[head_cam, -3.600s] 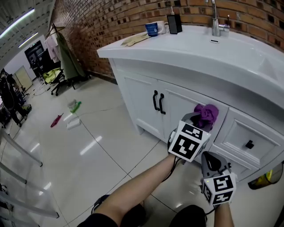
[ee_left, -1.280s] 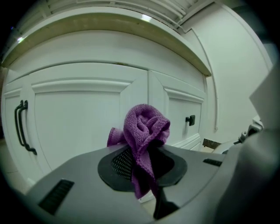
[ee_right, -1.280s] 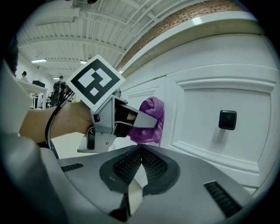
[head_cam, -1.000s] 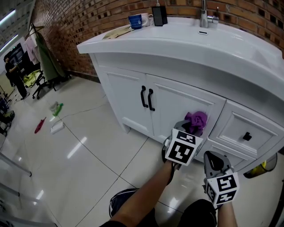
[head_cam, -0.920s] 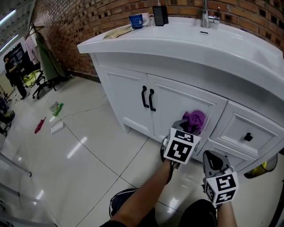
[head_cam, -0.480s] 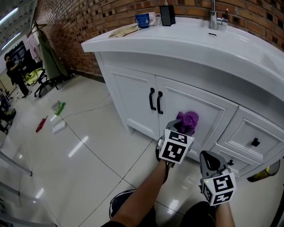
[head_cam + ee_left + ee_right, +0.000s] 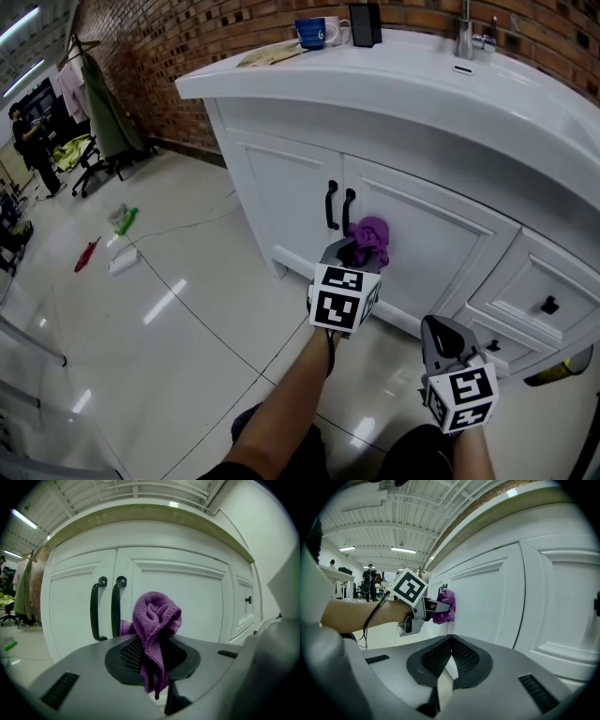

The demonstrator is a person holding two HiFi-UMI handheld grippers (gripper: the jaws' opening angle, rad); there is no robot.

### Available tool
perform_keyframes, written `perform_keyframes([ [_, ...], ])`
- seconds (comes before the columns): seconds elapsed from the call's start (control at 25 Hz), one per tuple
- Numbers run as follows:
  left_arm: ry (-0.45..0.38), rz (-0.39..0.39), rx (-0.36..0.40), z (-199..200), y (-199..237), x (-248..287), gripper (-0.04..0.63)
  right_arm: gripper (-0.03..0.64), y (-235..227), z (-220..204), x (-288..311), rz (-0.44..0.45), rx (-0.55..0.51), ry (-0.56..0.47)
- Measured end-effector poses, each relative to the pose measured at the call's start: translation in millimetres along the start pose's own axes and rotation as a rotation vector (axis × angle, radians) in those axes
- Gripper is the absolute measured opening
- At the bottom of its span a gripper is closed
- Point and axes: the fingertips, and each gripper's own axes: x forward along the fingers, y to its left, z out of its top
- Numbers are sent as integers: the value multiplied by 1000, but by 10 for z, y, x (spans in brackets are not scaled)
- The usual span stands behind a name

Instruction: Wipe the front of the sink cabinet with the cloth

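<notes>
While it pinches the purple cloth (image 7: 371, 234) tight, the left hand-held gripper (image 7: 361, 247) presses it on the cabinet door (image 7: 441, 248).
It sits mid-frame, beside the black handles (image 7: 338, 204), ready to rub; the right hand-held gripper (image 7: 442, 339) hangs lower right, closed, empty.

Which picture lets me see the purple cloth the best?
The left gripper view. The bunched purple cloth sits big in the middle, pinched by the left gripper. The head view and right gripper view show it small, against the white cabinet door.
</notes>
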Motion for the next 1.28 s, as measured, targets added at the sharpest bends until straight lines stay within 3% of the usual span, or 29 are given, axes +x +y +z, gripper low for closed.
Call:
perform_keyframes([
  [0.44,11,153,81,-341,276,-59,74,2,76,-37,-37,14,21,-13],
  [0.6,35,175,7,-459,377,-61,74,2,60,-53,-123,12,19,-14],
  [1.04,25,73,29,-273,-256,62,74,2,-117,-120,-375,-21,25,-15],
  [1.28,9,-52,92,-230,-939,110,74,2,-184,-178,-467,-29,48,-23],
])
